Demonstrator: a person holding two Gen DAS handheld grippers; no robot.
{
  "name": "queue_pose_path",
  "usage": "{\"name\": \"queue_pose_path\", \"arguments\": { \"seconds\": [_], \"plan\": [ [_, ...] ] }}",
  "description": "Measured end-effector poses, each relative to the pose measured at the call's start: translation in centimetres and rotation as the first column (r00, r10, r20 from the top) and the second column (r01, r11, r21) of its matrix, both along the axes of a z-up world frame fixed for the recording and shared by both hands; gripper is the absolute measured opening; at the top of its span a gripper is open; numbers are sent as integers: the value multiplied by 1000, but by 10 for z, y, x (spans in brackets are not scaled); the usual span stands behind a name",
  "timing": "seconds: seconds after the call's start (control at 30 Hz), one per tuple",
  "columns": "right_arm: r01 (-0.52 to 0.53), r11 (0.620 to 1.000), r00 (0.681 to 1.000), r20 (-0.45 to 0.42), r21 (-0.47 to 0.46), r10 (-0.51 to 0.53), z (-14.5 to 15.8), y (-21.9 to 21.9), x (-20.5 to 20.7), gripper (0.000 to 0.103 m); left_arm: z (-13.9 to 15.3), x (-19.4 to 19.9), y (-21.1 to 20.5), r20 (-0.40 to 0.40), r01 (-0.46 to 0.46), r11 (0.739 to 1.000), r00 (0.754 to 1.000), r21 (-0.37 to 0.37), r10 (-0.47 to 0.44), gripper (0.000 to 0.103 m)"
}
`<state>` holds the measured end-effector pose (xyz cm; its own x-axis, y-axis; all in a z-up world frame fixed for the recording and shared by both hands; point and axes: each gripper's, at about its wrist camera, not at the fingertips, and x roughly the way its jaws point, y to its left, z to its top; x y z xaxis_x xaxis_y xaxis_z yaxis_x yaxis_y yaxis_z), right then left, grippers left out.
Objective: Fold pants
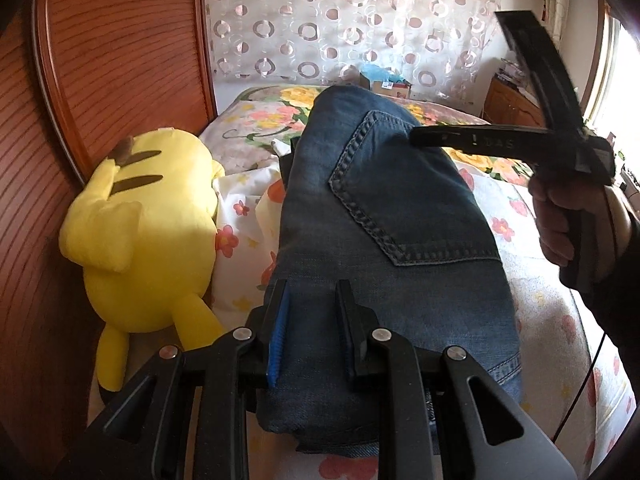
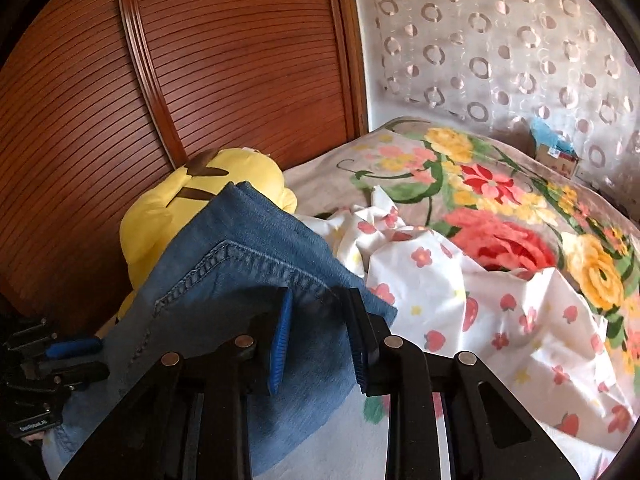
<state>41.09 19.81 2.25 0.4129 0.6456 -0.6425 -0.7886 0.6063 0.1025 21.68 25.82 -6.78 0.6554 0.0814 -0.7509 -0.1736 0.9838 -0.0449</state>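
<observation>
The blue jeans [image 1: 392,240] lie folded in a thick stack on the flowered bed, back pocket facing up. My left gripper [image 1: 314,292] is open, its fingers just above the near end of the stack. My right gripper [image 2: 320,300] is open over the jeans [image 2: 248,280] near a folded corner. In the left wrist view the right gripper's body [image 1: 520,136] hovers above the far right side of the jeans, held by a hand; its fingertips are hidden there. The left gripper [image 2: 52,364] shows at the left edge of the right wrist view.
A yellow plush toy [image 1: 140,232] lies left of the jeans against the wooden headboard [image 1: 100,60]. A white flowered sheet [image 2: 480,312] is bunched on the floral blanket [image 2: 500,208]. A small box [image 2: 556,156] sits by the patterned curtain [image 1: 352,20].
</observation>
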Motion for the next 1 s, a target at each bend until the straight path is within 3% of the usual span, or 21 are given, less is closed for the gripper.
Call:
{"name": "queue_pose_path", "arguments": {
  "seconds": [0.27,0.4,0.57,0.77,1.0],
  "plan": [
    [-7,999,1000,28,46,6,16,-39,-47,28,19,-15,-10,36,-7,1000,999,28,6,30],
    [5,998,999,40,66,-8,23,-62,-69,28,31,-24,-22,66,1,1000,998,31,-4,47],
    [28,995,998,58,94,-33,32,-98,-102,28,44,-35,-39,99,28,999,995,46,-33,50],
    [64,992,993,95,111,-74,38,-142,-144,28,62,-53,-69,161,71,996,984,50,-78,80],
    [125,982,981,129,141,-143,44,-188,-185,28,78,-70,-105,198,113,990,972,82,-127,84]
  ]
}}
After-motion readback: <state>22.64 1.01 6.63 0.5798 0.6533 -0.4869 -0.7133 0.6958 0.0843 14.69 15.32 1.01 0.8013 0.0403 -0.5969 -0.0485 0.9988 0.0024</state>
